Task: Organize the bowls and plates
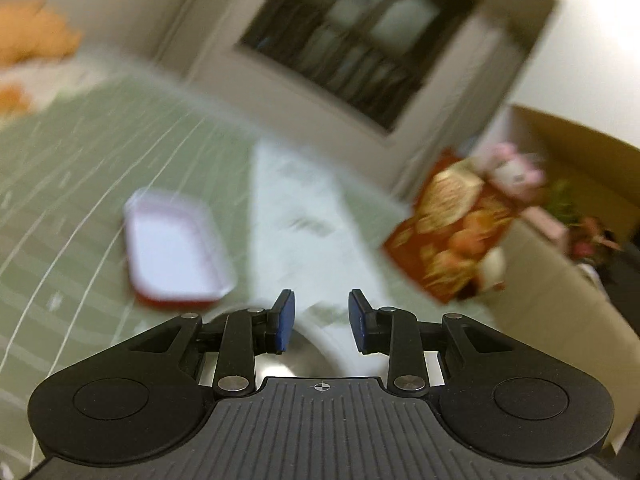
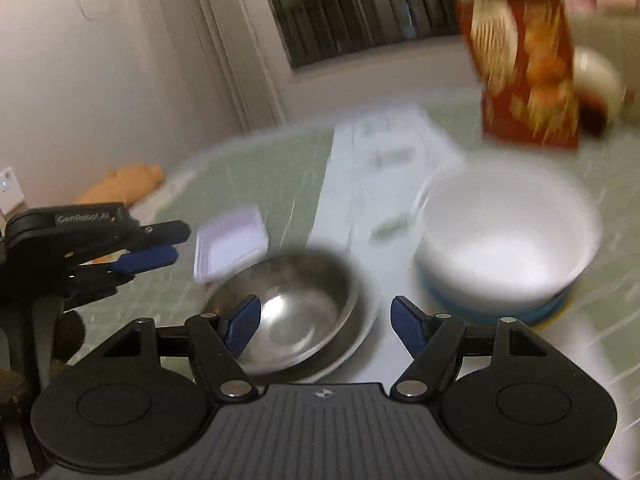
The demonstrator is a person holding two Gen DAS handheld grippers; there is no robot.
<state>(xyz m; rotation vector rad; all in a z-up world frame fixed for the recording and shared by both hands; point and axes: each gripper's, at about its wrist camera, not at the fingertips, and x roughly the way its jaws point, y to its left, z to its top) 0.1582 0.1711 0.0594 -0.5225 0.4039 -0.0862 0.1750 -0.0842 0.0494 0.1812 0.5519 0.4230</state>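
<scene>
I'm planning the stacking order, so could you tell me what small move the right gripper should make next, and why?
Probably lower the right gripper toward the near rim of the steel bowl. Its jaws stand apart with nothing between them, and the bowl sits just ahead, on a white plate. The white bowl beside it already rests on a blue dish.

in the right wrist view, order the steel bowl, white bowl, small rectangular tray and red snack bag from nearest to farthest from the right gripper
From the right gripper:
1. steel bowl, just ahead, left of centre
2. white bowl, ahead to the right
3. small rectangular tray, behind the steel bowl, left
4. red snack bag, far right, at the table's back
</scene>
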